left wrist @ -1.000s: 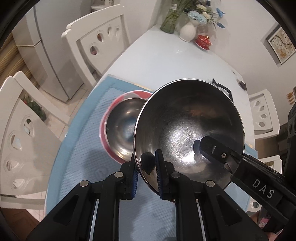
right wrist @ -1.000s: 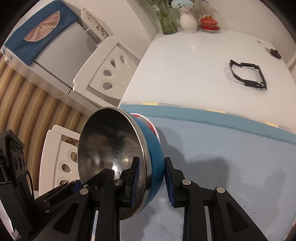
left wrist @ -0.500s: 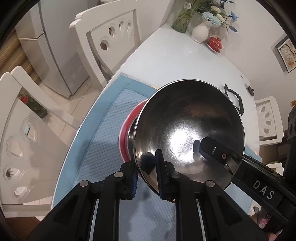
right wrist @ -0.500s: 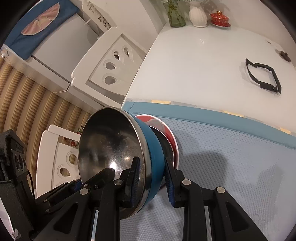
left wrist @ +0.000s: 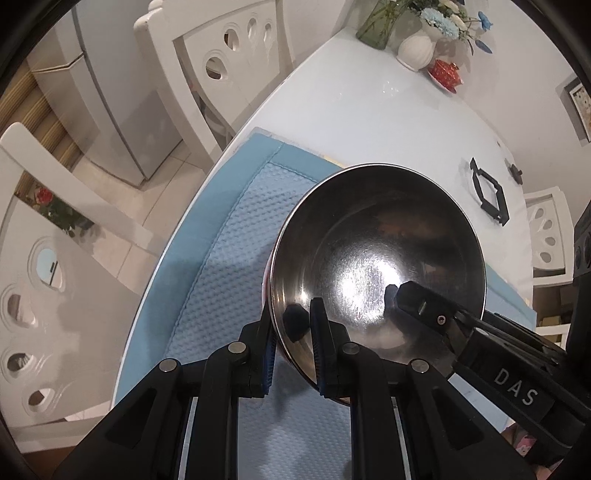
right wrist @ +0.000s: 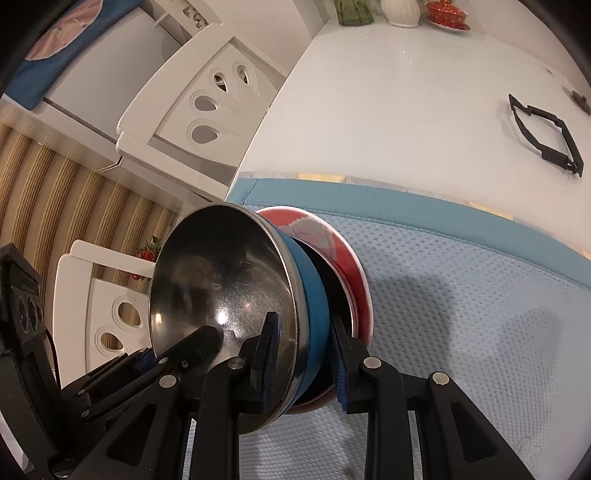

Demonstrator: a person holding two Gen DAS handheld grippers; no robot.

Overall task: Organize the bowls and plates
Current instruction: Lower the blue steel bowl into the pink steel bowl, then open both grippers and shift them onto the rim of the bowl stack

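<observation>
Fingers of left gripper (left wrist: 291, 347) & right gripper (right wrist: 303, 363), marked "DAS", both clamp steel bowl (left wrist: 376, 254) rim

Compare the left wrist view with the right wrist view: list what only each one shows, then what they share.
Only the left wrist view: the flowers in the vases and a framed picture on the wall.

Only the right wrist view: the blue outside of the steel bowl, and the red bowl it is nesting into.

Both: each gripper, left gripper and right gripper, clamped on the steel bowl's rim, over the blue mat, plus the black frame on the white table.
</observation>
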